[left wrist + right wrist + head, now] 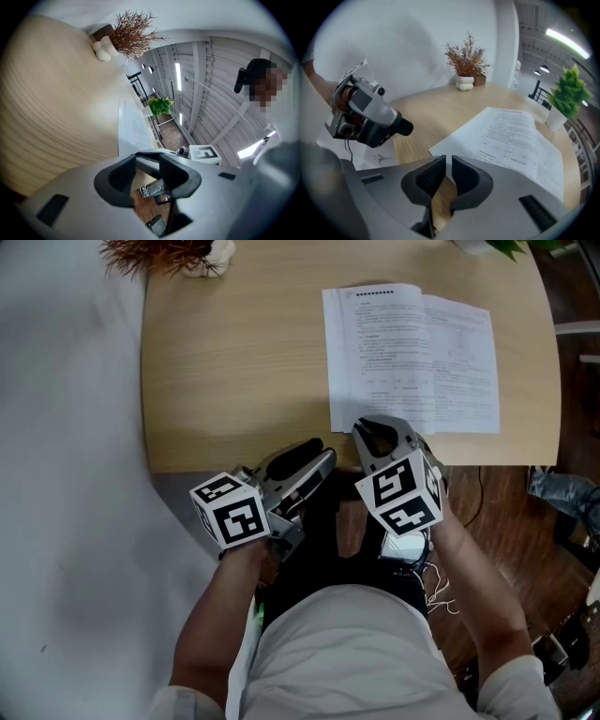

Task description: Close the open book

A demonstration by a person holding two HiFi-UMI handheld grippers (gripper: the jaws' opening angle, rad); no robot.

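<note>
The open book (pixel 412 357) lies flat on the wooden table (pixel 234 362), white printed pages up, at the right side. It also shows in the right gripper view (pixel 515 136) and the left gripper view (pixel 133 129). My right gripper (pixel 375 427) hovers at the book's near left corner, over the table's front edge. Its jaws (pixel 448 161) are shut, with only a thin slit between the pads and nothing in them. My left gripper (pixel 319 448) is at the table's front edge, left of the book. Its jaws (pixel 147 159) stand apart and hold nothing.
A dried brown plant in a small white vase (pixel 187 254) stands at the table's far left edge. A green potted plant (pixel 567 93) is beyond the book's far side. Past the table's near edge lie dark wooden floor and cables (pixel 469 512). A person (pixel 262 89) stands off to the right.
</note>
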